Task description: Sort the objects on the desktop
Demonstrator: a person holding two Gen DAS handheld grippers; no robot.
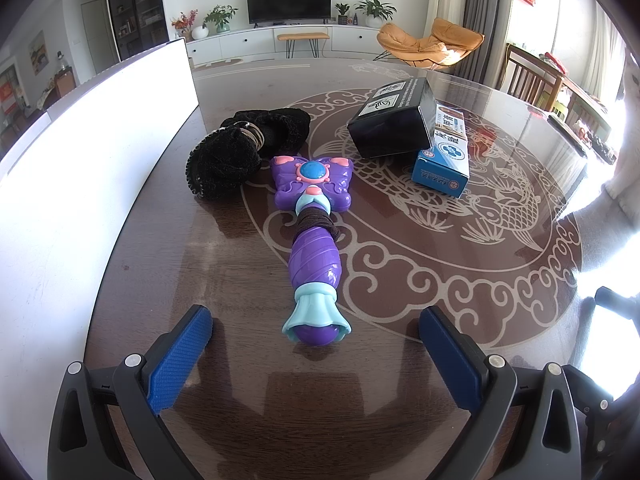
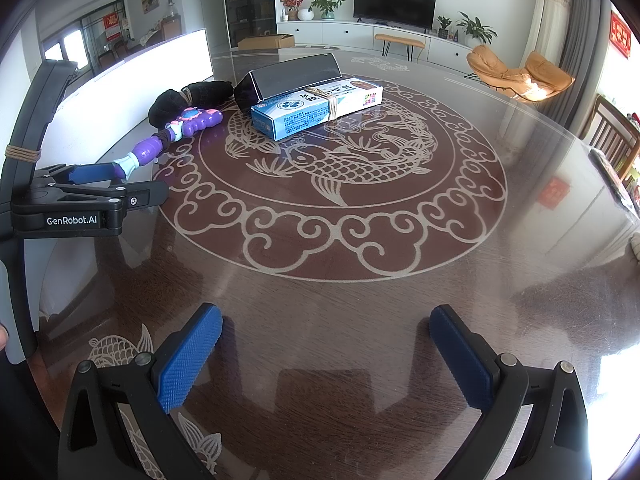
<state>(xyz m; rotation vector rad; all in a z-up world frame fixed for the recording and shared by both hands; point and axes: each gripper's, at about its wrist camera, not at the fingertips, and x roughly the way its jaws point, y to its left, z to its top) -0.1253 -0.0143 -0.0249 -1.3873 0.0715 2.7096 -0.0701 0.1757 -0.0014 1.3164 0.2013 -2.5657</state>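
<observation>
just behind the toy wand (image 1: 313, 240), the left gripper (image 1: 316, 330) hovers low, jaws wide.

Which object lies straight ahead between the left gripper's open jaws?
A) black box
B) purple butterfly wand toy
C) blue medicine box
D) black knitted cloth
B: in the left wrist view the purple butterfly wand toy lies with its handle end pointing at the left gripper, midway between the open jaws and not yet clamped; the blue medicine box, black box and black knitted cloth sit farther back.
</observation>
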